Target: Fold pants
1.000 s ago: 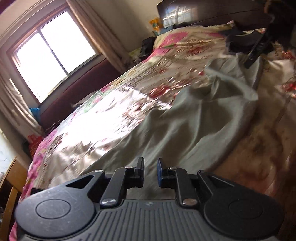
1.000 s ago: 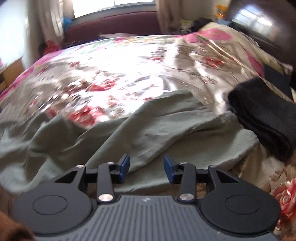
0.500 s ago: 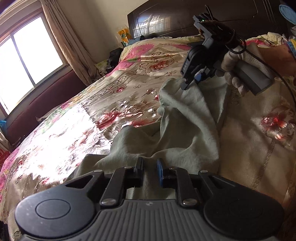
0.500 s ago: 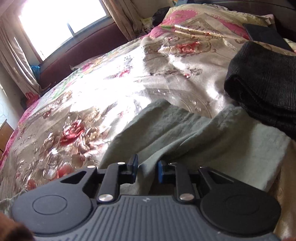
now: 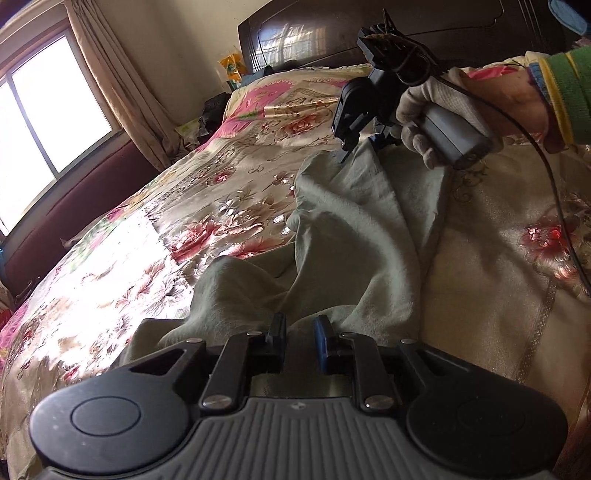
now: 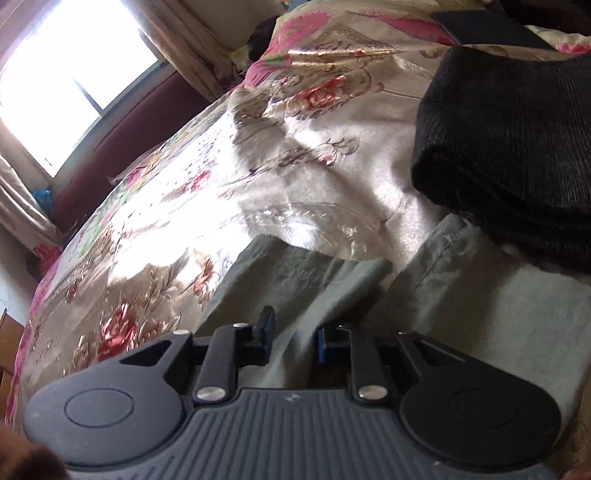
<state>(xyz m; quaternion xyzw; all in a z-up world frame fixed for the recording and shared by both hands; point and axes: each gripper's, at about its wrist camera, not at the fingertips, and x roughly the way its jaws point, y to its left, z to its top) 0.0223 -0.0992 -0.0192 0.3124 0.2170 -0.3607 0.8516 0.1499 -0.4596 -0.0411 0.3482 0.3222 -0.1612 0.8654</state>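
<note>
Pants (image 5: 351, 236), grey-green, lie rumpled on the floral bedspread (image 5: 229, 206), running from the near edge up toward the dark headboard (image 5: 424, 33).

Since a second ago: the cloth has been drawn up from a loose spread heap into a longer, narrower band. The right gripper (image 5: 345, 157), then wide with nothing between its pads, has closed on the far end of the pants. The gloved right hand (image 5: 432, 122) is now in the left wrist view, nearer the headboard than the left gripper.

Left gripper (image 5: 300, 343): fingers a narrow gap apart, a fold of the pants pinched between them, at the end away from the headboard.

Right gripper, own view (image 6: 293, 338): blue pads pressed on a ridge of fabric.

Folded black garment (image 6: 517, 147) lies just beside the pants, touching the hem on the headboard side.
</note>
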